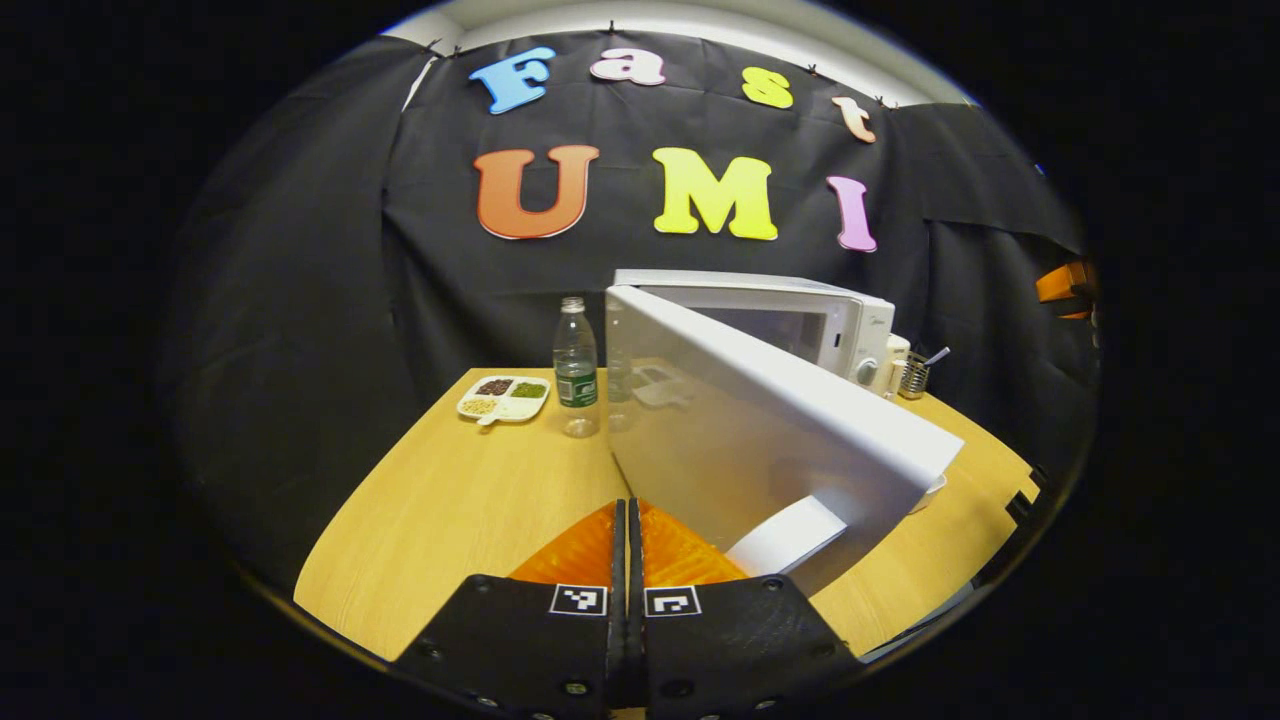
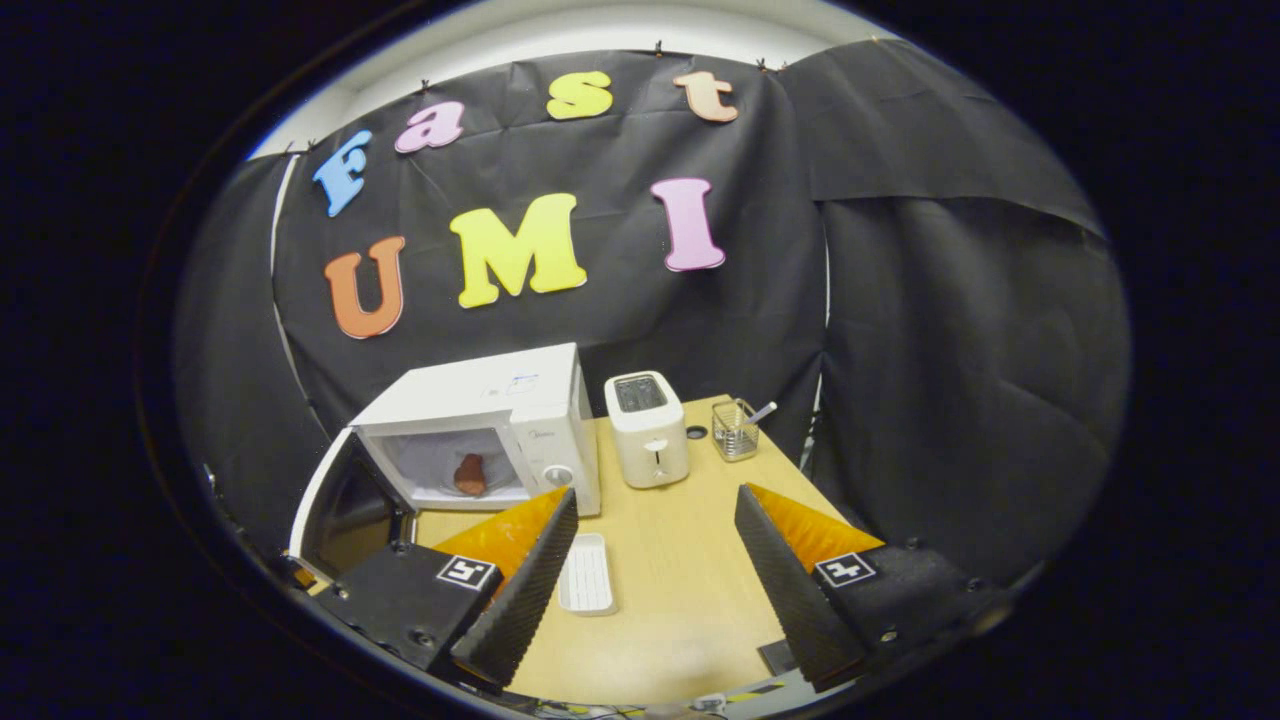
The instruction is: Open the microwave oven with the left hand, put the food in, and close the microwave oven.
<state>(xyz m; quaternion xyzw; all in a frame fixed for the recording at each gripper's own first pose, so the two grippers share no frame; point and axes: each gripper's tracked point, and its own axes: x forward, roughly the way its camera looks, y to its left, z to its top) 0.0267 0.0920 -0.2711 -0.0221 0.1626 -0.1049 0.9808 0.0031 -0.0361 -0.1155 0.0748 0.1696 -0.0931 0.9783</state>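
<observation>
A white microwave (image 2: 520, 400) stands on the wooden table with its door (image 1: 760, 440) swung out toward me. Inside its cavity lies a brown piece of food (image 2: 470, 473). In the left gripper view my left gripper (image 1: 628, 520) is shut with nothing between its fingers, just left of the door's near edge and a little short of it. In the right gripper view my right gripper (image 2: 655, 510) stands open and empty, held back over the table to the right of the microwave's mouth. A small white tray (image 2: 585, 572) rests on the table between its fingers.
A white toaster (image 2: 650, 428) and a wire holder with a utensil (image 2: 736, 428) stand right of the microwave. A water bottle (image 1: 576, 366) and a divided plate of food (image 1: 504, 397) sit at the table's far left. Black cloth walls close in the booth.
</observation>
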